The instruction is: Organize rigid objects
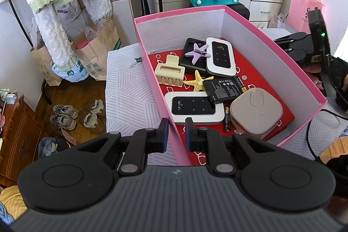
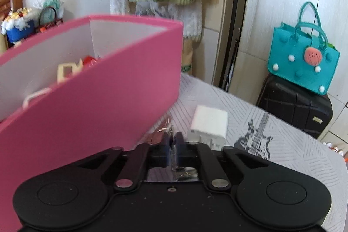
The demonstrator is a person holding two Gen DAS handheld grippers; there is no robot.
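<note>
The left gripper (image 1: 176,126) pinches the near wall of the pink box (image 1: 171,123). The right gripper (image 2: 173,140), pressed together, nips a thin clear item (image 2: 174,158) beside a white charger (image 2: 208,125) on the table

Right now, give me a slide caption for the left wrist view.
Left claw grips the pink box's wall, steadying it over sorted routers, hair clips, batteries and a starfish.

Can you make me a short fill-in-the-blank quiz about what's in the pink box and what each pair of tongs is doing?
1. The left tongs are clamped on the near wall of the ____ box.
2. The purple starfish clip lies on a ____ device.
3. Outside the box, a white ____ lies on the patterned cloth.
4. The right tongs are ____ on a thin clear item.

Missing words: pink; black; charger; shut
</note>
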